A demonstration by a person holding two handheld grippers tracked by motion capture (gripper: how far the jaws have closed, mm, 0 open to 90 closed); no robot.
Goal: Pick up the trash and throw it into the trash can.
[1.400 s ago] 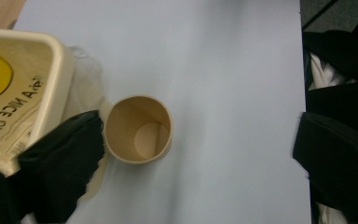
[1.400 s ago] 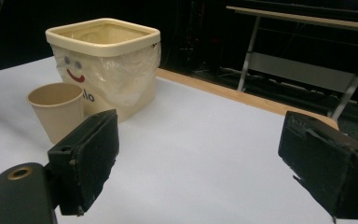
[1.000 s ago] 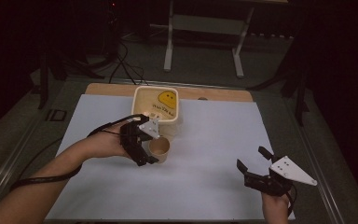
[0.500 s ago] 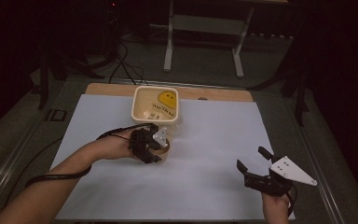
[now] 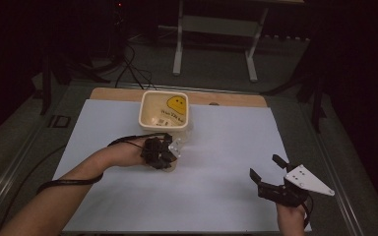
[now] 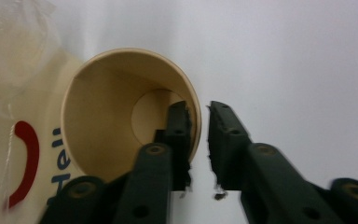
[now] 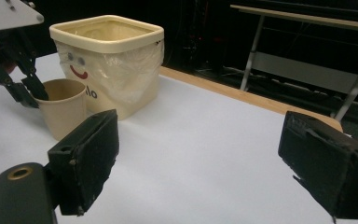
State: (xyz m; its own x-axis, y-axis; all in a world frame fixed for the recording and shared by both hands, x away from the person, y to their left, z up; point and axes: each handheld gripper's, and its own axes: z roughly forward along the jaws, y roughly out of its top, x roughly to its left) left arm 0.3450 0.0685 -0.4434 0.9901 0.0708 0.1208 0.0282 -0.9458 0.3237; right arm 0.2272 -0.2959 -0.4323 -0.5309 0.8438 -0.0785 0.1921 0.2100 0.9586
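A white surface [image 5: 216, 196] carries a cream square tub [image 5: 165, 109] near its far edge, lined with clear plastic and printed with a smiling face; in the right gripper view the tub stands upright with its rim open. Just in front of the tub stands a tan paper cup [image 7: 61, 112], upright and open at the top — close beside the tub, though whether the two touch cannot be told.

The left gripper [image 6: 198, 140] is at the cup, the person's left hand [image 5: 128, 151] reaching in from the lower left of the high view; in the left gripper view one jaw sits inside the cup and the other outside, the near wall of the cup between them; the gap is narrow, the jaws nearly closed on the rim, but a sliver of space shows on the outer side, so a firm grip cannot be told for certain.

The right gripper [image 5: 268, 174] is well apart from the cup, above the near right part of the surface; its jaws stand wide open and hold nothing; its grey three-cornered plate [image 5: 307, 180] shows on top.
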